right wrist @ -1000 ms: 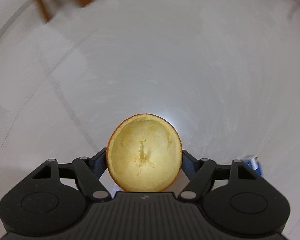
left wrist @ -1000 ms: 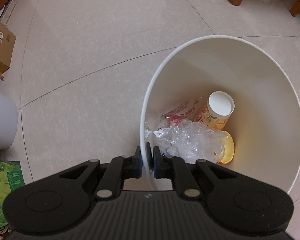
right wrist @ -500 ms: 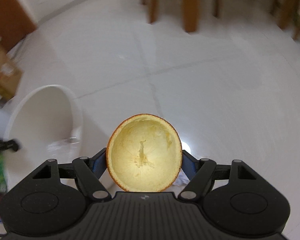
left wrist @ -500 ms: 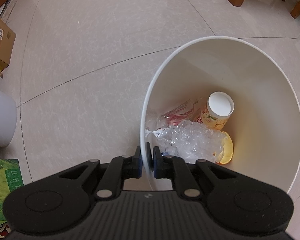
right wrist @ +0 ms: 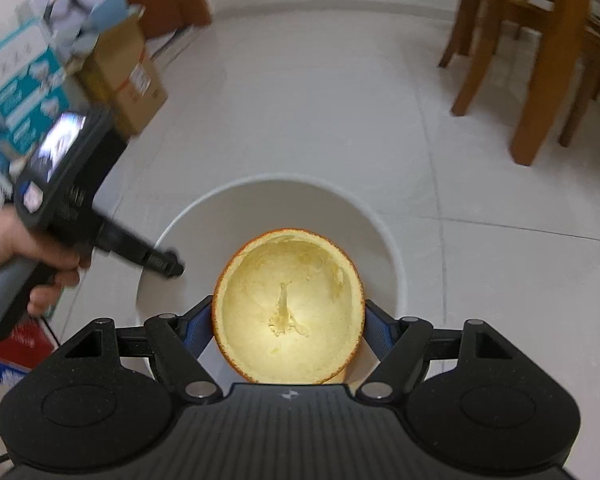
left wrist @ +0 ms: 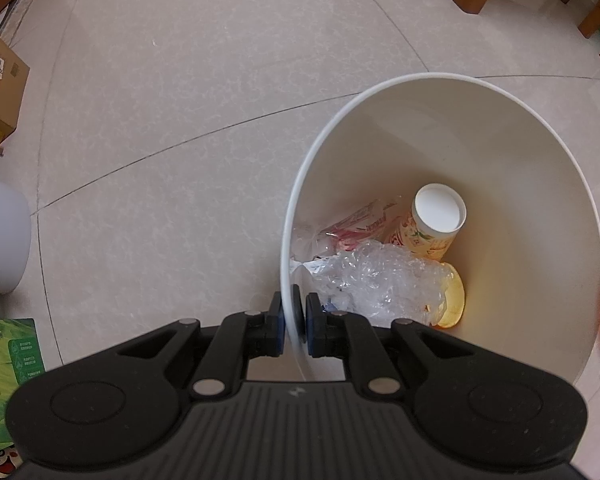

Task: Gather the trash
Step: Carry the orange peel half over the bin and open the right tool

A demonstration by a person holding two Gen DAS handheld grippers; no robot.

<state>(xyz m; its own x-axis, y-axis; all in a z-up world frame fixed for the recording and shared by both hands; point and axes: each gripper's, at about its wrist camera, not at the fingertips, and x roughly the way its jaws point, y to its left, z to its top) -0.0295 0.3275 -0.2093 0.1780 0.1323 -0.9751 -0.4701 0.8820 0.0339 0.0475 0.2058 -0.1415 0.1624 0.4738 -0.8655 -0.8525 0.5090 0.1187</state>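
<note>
Far left, cardboard boxes point(right wrist: 124, 76) stand on the pale tiled floor point(left wrist: 200, 92). Next comes a person's left hand point(right wrist: 16, 256), gripping the handle of the left claw point(left wrist: 294, 316). That claw is pinched nearly closed on the near rim of a white trash bin point(left wrist: 540, 208), one pad outside the wall and one inside, and points steeply down. Inside the bin lie a snack wrapper point(left wrist: 360, 224), crumpled clear plastic point(left wrist: 380, 280), a printed paper cup point(left wrist: 436, 220) on its side and a pale piece of orange peel point(left wrist: 454, 296).

To the right, the right claw point(right wrist: 288, 320) holds a hollowed orange half-peel point(right wrist: 288, 308) across its width, jaws spread fairly wide, the cupped inside facing the camera. The bin's mouth lies just ahead of and below this peel, so the right hand is the one to drop it in. Wooden chair legs point(right wrist: 540, 92) stand far right.
</note>
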